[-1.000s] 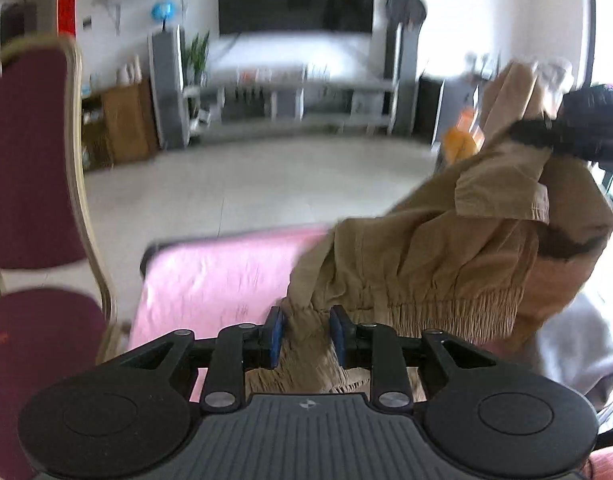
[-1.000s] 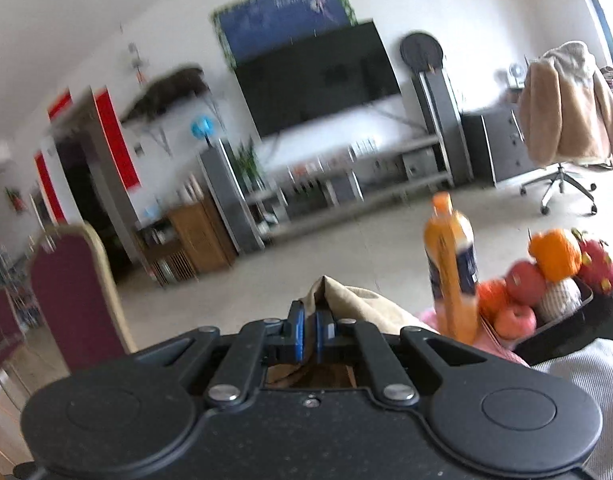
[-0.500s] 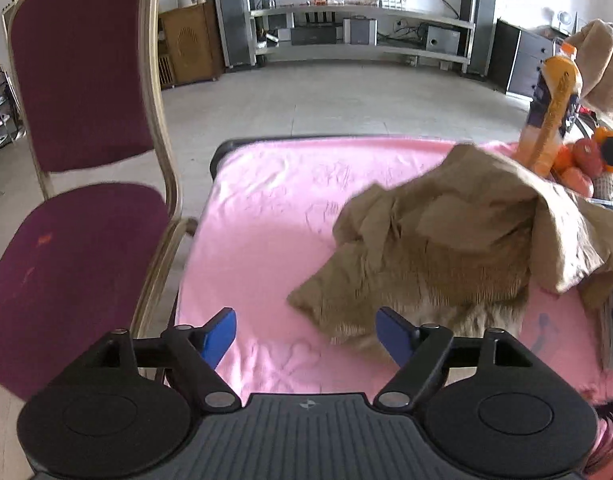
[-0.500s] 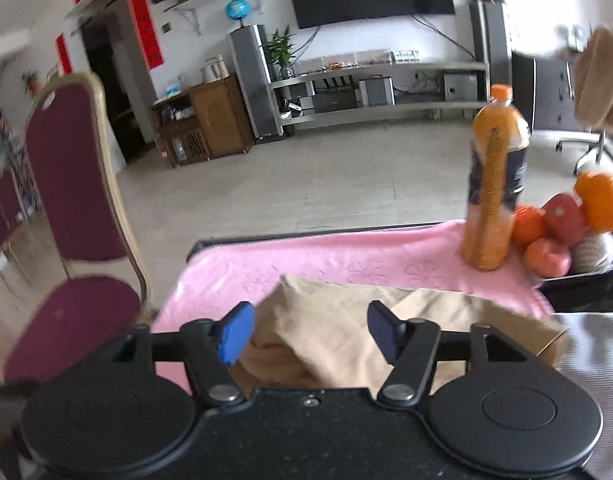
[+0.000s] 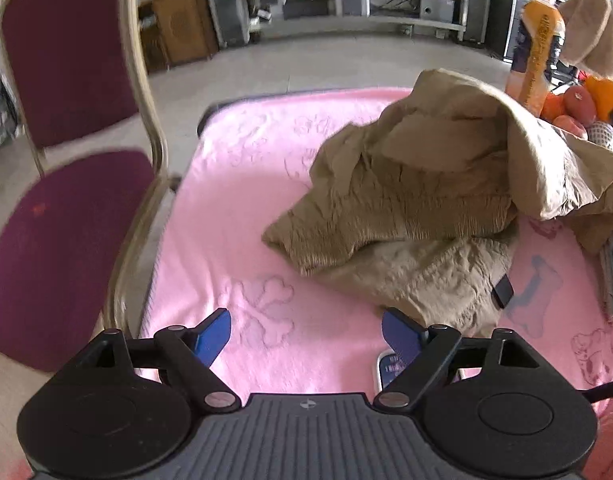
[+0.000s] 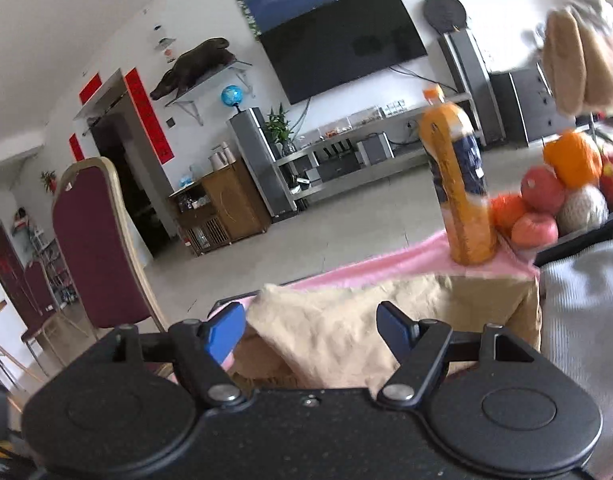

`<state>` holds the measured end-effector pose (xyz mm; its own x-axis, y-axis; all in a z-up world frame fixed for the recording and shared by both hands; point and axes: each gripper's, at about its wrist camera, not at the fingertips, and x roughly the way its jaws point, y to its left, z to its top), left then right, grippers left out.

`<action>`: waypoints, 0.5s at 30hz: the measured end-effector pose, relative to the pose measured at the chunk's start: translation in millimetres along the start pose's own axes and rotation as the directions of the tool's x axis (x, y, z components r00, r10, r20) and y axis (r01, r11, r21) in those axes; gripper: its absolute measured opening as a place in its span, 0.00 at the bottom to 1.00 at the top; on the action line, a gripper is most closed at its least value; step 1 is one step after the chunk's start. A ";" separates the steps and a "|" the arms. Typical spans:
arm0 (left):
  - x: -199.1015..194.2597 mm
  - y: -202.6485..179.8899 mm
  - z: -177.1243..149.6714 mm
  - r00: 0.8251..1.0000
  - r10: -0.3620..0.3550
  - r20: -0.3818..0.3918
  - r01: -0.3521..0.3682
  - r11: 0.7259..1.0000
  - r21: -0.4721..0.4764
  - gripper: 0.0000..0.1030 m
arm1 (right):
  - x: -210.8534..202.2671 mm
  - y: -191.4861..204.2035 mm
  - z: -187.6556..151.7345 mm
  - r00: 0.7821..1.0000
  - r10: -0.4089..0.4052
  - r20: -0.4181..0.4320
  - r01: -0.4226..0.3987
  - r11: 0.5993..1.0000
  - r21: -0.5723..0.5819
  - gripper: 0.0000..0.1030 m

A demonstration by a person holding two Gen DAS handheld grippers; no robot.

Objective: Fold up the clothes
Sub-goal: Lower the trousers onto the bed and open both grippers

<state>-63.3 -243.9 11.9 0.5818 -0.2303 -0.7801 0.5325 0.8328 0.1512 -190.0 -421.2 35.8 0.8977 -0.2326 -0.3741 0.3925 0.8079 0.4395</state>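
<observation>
A crumpled tan garment (image 5: 406, 200) with an elastic waistband lies in a heap on the pink blanket (image 5: 246, 208), toward its right half. My left gripper (image 5: 304, 320) stands open above bare blanket, just short of the garment's near edge, with nothing between its blue pads. In the right wrist view the same tan garment (image 6: 334, 332) lies low between the fingers of my right gripper (image 6: 310, 314). That gripper is open, and its pads stand apart from the cloth.
An orange juice bottle (image 6: 460, 192) and a black tray of fruit (image 6: 554, 200) stand at the blanket's far right corner. A light grey garment (image 6: 578, 320) lies at the right edge. A maroon chair (image 5: 66, 80) stands close on the left. A small flat device (image 5: 386, 368) lies under my left gripper's right finger.
Both grippers have opened and let go of the tan garment, which dropped from the air into a heap on the blanket. Both hands have come down toward the table.
</observation>
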 end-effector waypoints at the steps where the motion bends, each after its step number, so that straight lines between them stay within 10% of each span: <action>1: -2.1 -6.7 2.9 1.000 0.006 0.021 -0.006 1.000 0.028 0.76 | 4.5 -7.2 -3.1 1.000 0.004 -0.022 -0.004 1.000 0.018 0.68; 15: 33.3 -171.0 46.2 0.993 -0.119 0.019 0.105 0.933 0.343 0.84 | 8.3 -100.1 -11.1 0.990 -0.035 -0.134 0.094 0.882 0.463 0.68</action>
<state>-106.6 -417.3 -11.9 0.5263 -0.3372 -0.7806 0.7691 0.5803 0.2679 -224.0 -498.0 -20.3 0.8485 -0.1863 -0.4953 0.5228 0.4399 0.7302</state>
